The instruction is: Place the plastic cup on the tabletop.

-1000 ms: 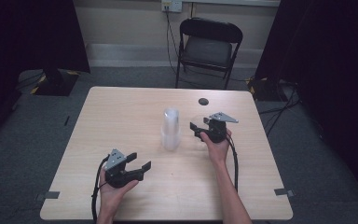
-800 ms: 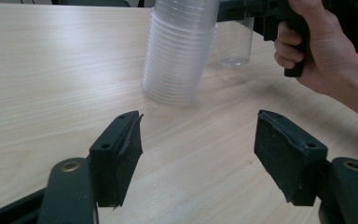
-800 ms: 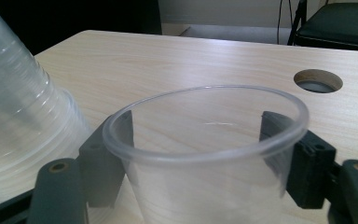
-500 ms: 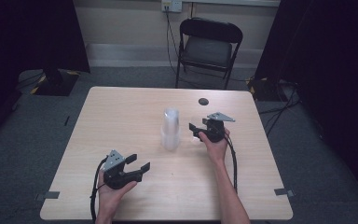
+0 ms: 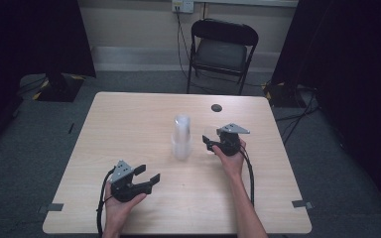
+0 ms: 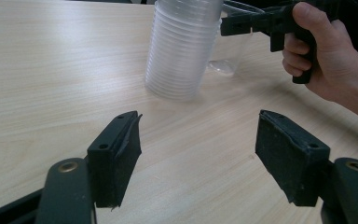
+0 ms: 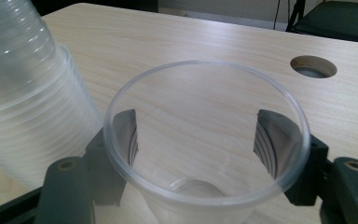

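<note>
My right gripper (image 5: 209,144) has just been closing on a single clear plastic cup (image 7: 205,149) just right of the tall stack of clear cups (image 5: 181,137) — mid-table, edges far. My left gripper (image 5: 148,174), jaws wide and empty, stays nearer me.

- I'm closing my right gripper (image 5: 209,143) around the single clear cup (image 7: 205,144), its jaws narrowing on both sides of it, beside the cup stack (image 5: 181,136).
</note>
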The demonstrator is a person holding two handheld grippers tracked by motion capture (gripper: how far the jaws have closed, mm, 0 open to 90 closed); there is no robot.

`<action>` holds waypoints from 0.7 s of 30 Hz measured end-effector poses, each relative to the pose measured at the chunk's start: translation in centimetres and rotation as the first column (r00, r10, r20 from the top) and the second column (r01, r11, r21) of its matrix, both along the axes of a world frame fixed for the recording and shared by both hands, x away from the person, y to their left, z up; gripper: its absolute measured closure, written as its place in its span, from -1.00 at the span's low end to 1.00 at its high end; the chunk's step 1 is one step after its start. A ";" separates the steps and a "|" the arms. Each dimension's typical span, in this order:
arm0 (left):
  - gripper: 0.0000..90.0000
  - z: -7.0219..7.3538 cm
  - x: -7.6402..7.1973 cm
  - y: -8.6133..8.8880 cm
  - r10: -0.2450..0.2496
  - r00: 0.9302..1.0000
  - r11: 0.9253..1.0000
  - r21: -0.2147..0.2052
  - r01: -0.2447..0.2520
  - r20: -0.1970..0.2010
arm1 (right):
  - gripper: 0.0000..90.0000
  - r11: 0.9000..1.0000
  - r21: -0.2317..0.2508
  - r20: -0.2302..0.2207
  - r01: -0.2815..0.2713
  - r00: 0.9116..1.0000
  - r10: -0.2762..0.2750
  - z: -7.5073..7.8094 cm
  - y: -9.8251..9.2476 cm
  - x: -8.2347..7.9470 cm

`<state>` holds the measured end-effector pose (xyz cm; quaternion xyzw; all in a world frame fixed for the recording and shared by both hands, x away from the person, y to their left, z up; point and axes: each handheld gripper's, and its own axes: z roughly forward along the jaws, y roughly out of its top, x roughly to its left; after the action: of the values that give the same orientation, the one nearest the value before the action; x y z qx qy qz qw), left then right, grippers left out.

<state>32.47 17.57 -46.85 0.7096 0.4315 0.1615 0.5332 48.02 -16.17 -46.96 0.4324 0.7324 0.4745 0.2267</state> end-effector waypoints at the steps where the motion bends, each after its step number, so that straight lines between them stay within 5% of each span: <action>1: -0.32 0.0 0.0 0.0 -0.001 1.000 1.000 0.004 0.001 0.001 | -0.34 1.000 -0.004 0.001 -0.005 1.000 0.005 0.0 0.0 -0.1; 10: -0.35 0.4 -0.4 0.1 -0.017 1.000 0.999 -0.031 0.017 0.013 | -0.36 1.000 -0.008 -0.006 -0.006 1.000 0.006 -0.1 -0.2 -0.3; 21: -0.37 0.4 -0.7 0.5 0.002 1.000 1.000 -0.010 -0.002 0.016 | -0.46 1.000 -0.021 -0.026 -0.004 1.000 0.003 -0.4 0.0 -0.3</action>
<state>31.82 18.06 -46.45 0.7052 0.4288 0.1655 0.5398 47.75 -16.22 -47.35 0.4349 0.7411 0.4614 0.2208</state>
